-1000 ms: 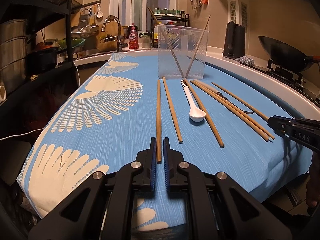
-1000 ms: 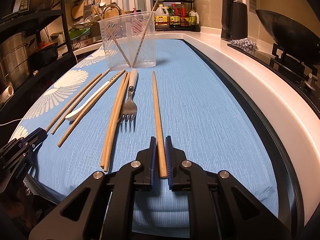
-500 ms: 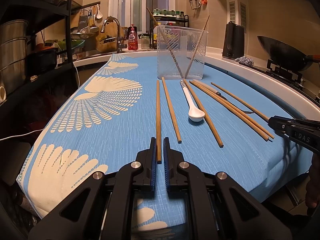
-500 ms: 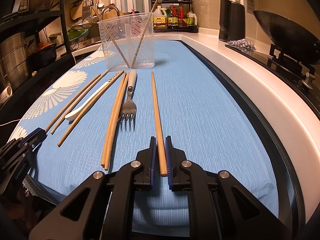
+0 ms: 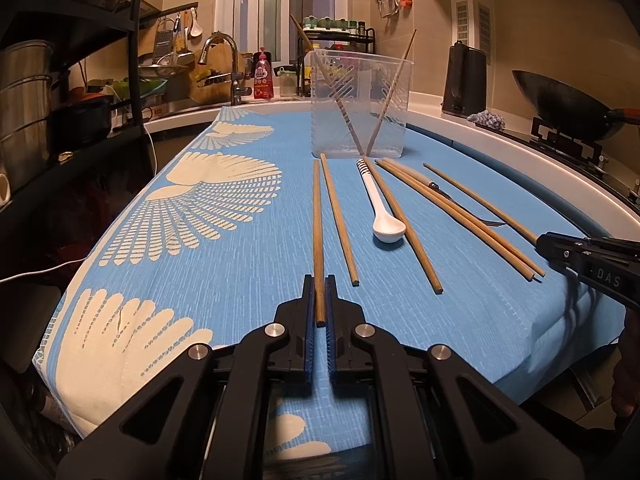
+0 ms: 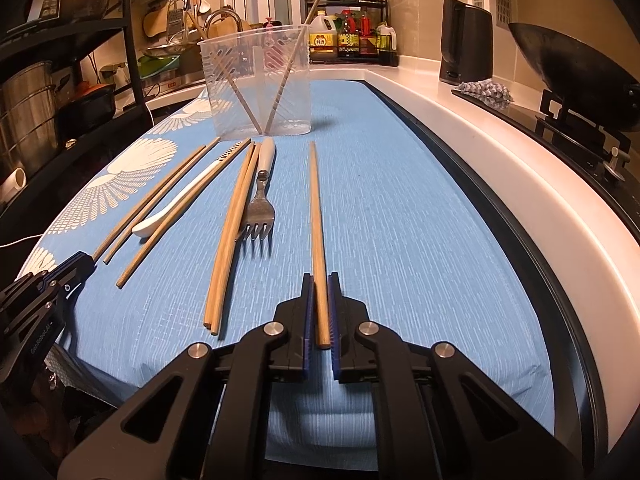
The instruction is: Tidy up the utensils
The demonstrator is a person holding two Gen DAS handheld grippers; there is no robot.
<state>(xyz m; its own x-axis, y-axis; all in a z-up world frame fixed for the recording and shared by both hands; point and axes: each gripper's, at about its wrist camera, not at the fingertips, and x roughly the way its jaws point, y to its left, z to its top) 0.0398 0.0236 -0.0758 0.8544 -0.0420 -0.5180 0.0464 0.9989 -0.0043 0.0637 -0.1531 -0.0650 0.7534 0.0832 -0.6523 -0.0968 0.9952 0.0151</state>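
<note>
Standing at the far end of the blue cloth [image 5: 248, 280] that covers the table, a clear plastic container [image 5: 360, 104] holds two wooden chopsticks [image 5: 390, 92]; they lean apart, their lower ends meeting near the middle of its floor and their tops sticking out over the rim on opposite sides. Nothing else can be made out inside it.

Before the container, the loose utensils lie lengthwise on the cloth. The left gripper [image 5: 319, 300] has its jaws closed on the near end of the leftmost chopstick [image 5: 317, 220], which lies flat and points toward the container. Just beside it lies a second chopstick [image 5: 338, 216], then a white spoon [image 5: 380, 208] with its bowl toward the camera, and another single chopstick [image 5: 404, 224] touching the spoon's side. Further right, a pair of chopsticks [image 6: 232, 224] lies side by side, touching a fork [image 6: 260, 204] whose tines point to the near edge.

The right gripper [image 6: 320, 308] has just been closing its jaws, and they now clamp the near end of the rightmost chopstick [image 6: 316, 216], which lies apart from the others on bare cloth. Each gripper shows at the edge of the other's view, both low at the near edge of the table.
</note>
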